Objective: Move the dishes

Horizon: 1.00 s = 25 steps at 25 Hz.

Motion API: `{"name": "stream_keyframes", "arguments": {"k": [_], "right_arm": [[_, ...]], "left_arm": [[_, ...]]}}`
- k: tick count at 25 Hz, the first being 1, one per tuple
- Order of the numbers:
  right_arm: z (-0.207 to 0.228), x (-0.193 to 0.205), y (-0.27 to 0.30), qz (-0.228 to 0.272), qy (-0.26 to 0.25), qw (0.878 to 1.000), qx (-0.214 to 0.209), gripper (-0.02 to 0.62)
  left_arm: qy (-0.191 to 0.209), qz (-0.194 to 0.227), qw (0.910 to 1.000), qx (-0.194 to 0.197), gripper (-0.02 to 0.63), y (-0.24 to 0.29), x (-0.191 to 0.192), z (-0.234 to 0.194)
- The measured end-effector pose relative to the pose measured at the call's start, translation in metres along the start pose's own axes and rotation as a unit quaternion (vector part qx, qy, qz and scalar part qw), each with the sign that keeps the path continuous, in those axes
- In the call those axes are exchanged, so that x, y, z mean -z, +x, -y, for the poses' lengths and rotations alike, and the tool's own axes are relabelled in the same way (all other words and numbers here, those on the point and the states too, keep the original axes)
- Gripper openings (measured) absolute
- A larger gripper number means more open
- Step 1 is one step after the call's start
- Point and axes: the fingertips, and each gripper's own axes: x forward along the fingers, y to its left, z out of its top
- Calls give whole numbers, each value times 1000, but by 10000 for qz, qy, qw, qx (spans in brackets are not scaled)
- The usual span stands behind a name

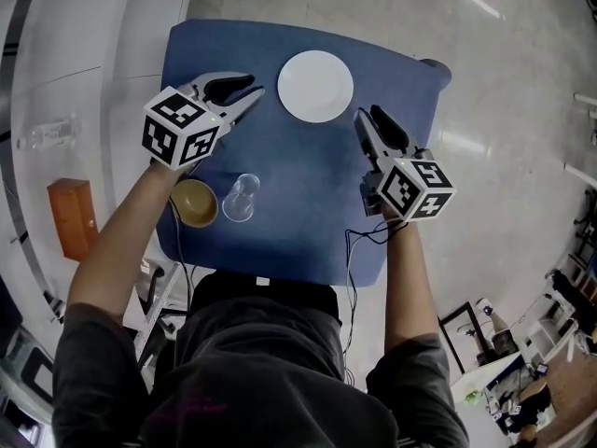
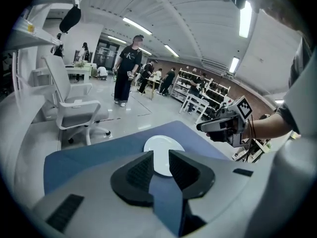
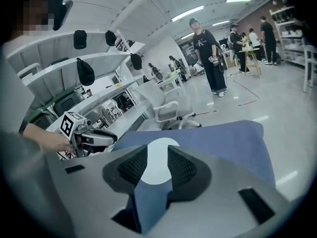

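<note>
Fingers [image 2: 138, 175] apart, both toward plate [image 1: 315, 86].

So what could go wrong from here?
The white plate lies flat on the blue table, so the open left gripper or right gripper may just shove it. The clear glass and brown bowl sit beside the left forearm, the bowl at the table's edge; an arm swing could topple them.

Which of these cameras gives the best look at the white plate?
The head view: it shows the whole white plate from above, lying on the blue tabletop. Both gripper views see it at a low slant, partly hidden behind their own open jaws.
</note>
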Motion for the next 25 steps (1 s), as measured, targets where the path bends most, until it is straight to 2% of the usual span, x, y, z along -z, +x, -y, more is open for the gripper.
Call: {"name": "stream_keyframes", "arguments": {"k": [6, 12, 16, 25], "right_arm": [[14, 14, 17, -310, 93, 9994, -121, 131], [25, 28, 36, -547, 376, 9976, -216, 130], [31, 36, 47, -747, 406, 9961, -245, 106], [44, 50, 57, -1142, 872, 9877, -610, 106]], "left_arm": [[-388, -188, 9989, 188, 110, 24, 9, -8], [-584, -365, 9973, 238, 110, 40, 20, -17], [-713, -539, 9956, 296, 110, 50, 28, -25], [-1024, -944, 9883, 619, 114, 69, 40, -34]]}}
